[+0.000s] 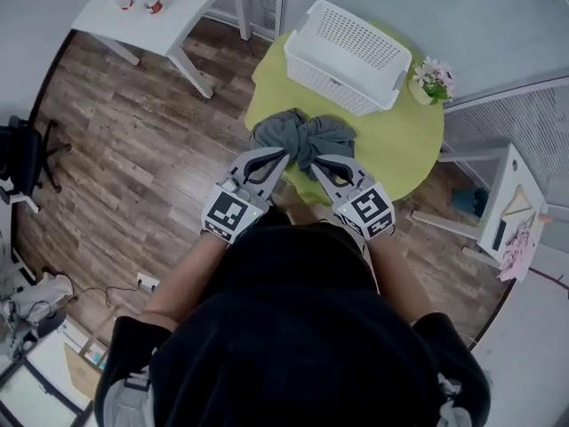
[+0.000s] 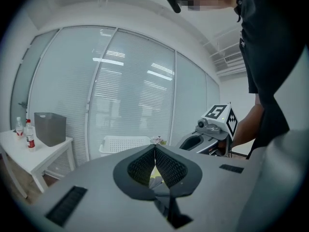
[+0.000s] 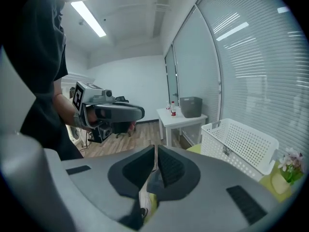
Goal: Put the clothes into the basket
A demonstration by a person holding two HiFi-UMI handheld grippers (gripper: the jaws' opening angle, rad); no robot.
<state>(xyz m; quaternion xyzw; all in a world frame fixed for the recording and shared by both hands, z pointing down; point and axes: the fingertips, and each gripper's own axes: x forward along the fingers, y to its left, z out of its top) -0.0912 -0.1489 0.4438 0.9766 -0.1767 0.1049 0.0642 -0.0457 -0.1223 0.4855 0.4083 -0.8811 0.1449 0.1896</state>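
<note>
The grey garment lies bunched on the yellow-green surface, just short of the white basket. It is pinched at its near edge by the closed left hand-held gripper and right hand-held gripper. Both ends should be raised above the rim together before release.

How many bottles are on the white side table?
2. One bottle stands at the white side table's end, the other bottle right beside it, nearer the grey bin. The bin could hide another; I can't tell.
</note>
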